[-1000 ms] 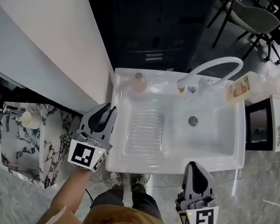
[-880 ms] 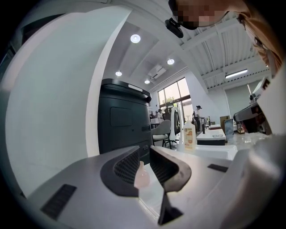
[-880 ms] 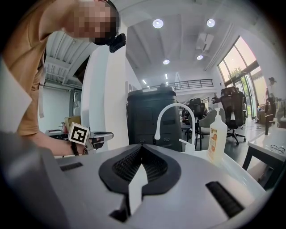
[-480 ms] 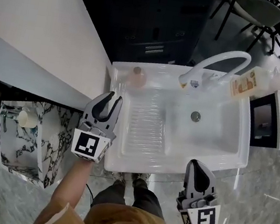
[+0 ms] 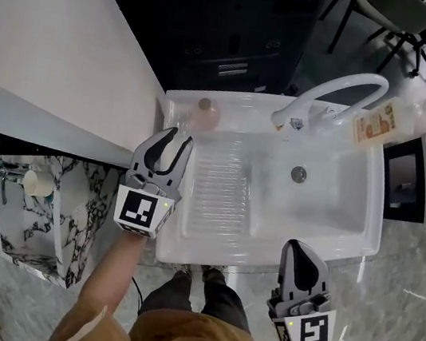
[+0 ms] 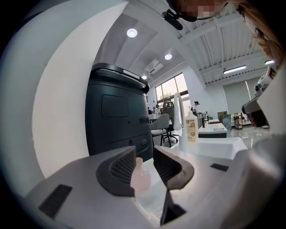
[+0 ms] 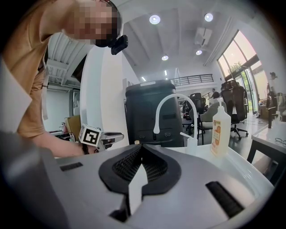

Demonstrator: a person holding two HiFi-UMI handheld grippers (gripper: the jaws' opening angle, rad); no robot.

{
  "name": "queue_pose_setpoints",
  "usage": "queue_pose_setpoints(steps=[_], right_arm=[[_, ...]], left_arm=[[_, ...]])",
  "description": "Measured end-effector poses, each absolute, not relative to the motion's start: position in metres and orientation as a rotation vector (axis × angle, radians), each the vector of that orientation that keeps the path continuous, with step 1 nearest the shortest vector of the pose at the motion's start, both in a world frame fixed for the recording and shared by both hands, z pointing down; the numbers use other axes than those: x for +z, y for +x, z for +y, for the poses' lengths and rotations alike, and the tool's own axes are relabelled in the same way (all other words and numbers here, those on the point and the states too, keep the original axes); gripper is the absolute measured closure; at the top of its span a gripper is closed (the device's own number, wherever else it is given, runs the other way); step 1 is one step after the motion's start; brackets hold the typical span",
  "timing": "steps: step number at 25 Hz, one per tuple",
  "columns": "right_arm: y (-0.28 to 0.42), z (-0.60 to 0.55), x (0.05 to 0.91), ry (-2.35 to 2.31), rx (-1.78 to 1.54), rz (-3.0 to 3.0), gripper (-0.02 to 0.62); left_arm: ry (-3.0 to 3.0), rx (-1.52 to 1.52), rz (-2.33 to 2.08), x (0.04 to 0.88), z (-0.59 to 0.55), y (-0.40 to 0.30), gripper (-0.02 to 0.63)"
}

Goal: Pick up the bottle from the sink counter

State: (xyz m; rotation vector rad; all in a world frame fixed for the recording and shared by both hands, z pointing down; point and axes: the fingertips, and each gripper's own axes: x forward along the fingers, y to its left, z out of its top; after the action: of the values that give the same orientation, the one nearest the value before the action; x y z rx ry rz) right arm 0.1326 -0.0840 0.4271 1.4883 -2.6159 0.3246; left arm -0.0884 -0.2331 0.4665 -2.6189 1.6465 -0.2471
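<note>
The left gripper (image 5: 180, 137) hovers at the left rim of the white sink (image 5: 264, 251), jaws spread and just opening wider, nothing pinched. The pink bottle (image 5: 205, 112) stands upright on the counter's back left corner, lined up with the gap between those jaws, just ahead of the tips, pads not on it. No obstacle between them. The right gripper (image 5: 298, 246) hangs off the sink's front right, jaws pressed together, empty.

Along the back edge the curved white faucet (image 5: 335, 93) arches over the basin, and a soap bottle (image 5: 374, 124) stands at the back right corner, well apart from the pink one. A ribbed drainboard (image 5: 218, 187) lies beside the basin with its drain (image 5: 299, 174). Behind it all stands a dark cabinet (image 5: 235, 40), with a white wall (image 5: 48, 41) to the left, chairs (image 5: 392, 17) beyond and a glossy grey floor (image 5: 398, 318).
</note>
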Motion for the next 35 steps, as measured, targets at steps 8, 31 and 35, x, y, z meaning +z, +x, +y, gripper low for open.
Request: queue_pose_setpoints(steps=[8, 31, 35], right_arm=[[0.133, -0.092, 0.434, 1.473, 0.332, -2.617, 0.595], [0.147, -0.098, 0.459, 1.485, 0.373, -2.569, 0.595], [0.148, -0.099, 0.462, 1.487, 0.390, -2.573, 0.595]], left_arm=[[-2.634, -0.290, 1.640, 0.490, -0.254, -0.086, 0.477], [-2.663, -0.383, 1.637, 0.533, -0.309, -0.076, 0.419], [-2.661, -0.388, 1.646, 0.538, -0.320, -0.075, 0.419]])
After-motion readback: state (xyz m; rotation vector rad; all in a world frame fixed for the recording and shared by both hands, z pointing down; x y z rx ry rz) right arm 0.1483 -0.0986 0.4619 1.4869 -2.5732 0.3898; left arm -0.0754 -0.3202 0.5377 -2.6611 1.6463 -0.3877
